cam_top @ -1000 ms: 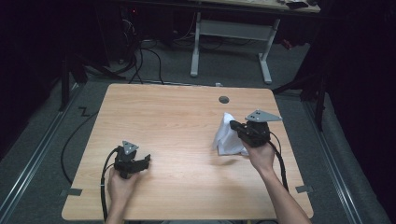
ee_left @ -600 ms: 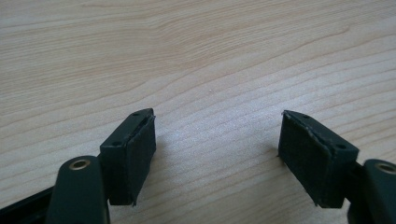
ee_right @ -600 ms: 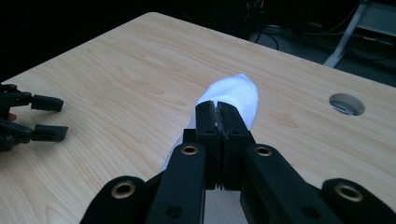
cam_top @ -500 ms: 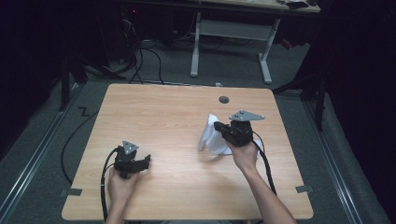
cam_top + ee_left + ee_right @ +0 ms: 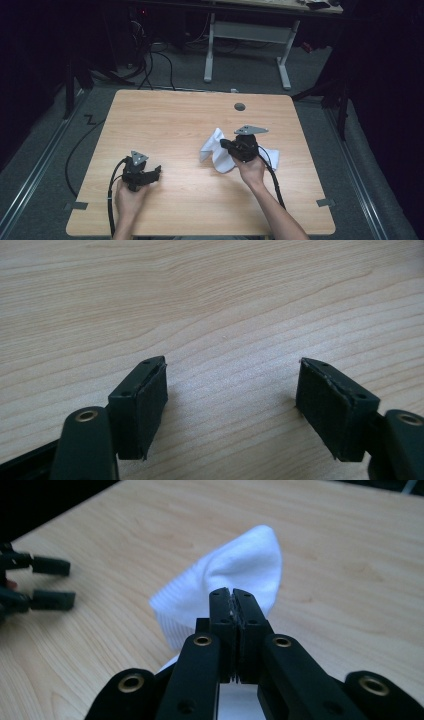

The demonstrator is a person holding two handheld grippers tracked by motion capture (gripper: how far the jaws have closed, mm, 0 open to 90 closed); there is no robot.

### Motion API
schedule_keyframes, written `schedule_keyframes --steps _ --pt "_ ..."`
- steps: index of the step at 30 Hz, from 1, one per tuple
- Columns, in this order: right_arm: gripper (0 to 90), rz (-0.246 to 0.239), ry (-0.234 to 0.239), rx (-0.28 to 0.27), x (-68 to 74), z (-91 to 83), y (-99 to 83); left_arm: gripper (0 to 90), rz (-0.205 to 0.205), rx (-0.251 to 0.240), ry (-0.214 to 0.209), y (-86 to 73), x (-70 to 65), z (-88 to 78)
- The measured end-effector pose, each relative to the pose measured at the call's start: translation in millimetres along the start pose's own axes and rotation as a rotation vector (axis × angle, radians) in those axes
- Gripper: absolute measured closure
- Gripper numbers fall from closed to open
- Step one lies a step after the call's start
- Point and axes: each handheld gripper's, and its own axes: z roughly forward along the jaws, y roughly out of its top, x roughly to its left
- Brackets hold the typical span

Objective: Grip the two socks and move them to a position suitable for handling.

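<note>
Right of bench (image 5: 165,115) centre, my right gripper (image 5: 233,594) fingers pinch the white cloth (image 5: 235,572) thinly, perhaps by 1 fold; a tug could free it. Left gripper (image 5: 231,390) gapes empty.

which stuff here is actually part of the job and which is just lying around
In the job:
- white sock, pinched by the right gripper, jaws shut on its fabric
- left gripper, jaws open over bare wood
- wooden table as the work surface

Just lying about:
- round cable hole in the tabletop
- white desk frame behind the table
- cables on the floor
</note>
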Motion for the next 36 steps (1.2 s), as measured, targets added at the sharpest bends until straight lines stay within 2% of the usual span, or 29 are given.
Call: schedule_keyframes --steps 3,10,15,19,24,27,29,31,36 --pt "88.4 0.004 0.005 0.032 0.1 7.8 -9.9 31.9 -0.001 -0.003 -0.005 0.1 0.7 -0.1" --pt "87.6 0.026 0.023 0.063 1.3 19.1 -29.1 36.1 -0.016 -0.008 -0.008 0.5 2.0 -0.5" --pt "86.6 0.018 0.017 0.086 5.3 23.9 -35.9 38.6 -0.028 0.006 -0.049 7.3 -4.2 3.0" --pt "85.6 0.006 0.016 0.095 7.7 26.6 -40.7 39.2 -0.006 0.008 -0.078 18.2 -17.3 7.7" --pt "84.4 -0.004 0.022 0.115 10.9 32.4 -48.1 40.2 -0.041 -0.016 -0.139 37.7 -33.8 13.5" --pt "80.2 -0.020 0.025 0.125 14.5 33.7 -49.8 40.8 -0.033 -0.010 -0.167 49.4 -47.6 18.6" --pt "79.3 -0.030 0.027 0.114 16.6 30.2 -48.4 42.2 -0.012 0.003 -0.184 54.9 -57.3 21.7" --pt "78.1 -0.049 0.023 0.104 18.4 25.8 -46.7 43.1 0.016 0.021 -0.185 58.9 -66.8 25.5" --pt "77.9 -0.104 0.005 0.078 22.0 10.5 -44.7 49.6 0.051 0.065 -0.182 63.8 -82.8 35.3"
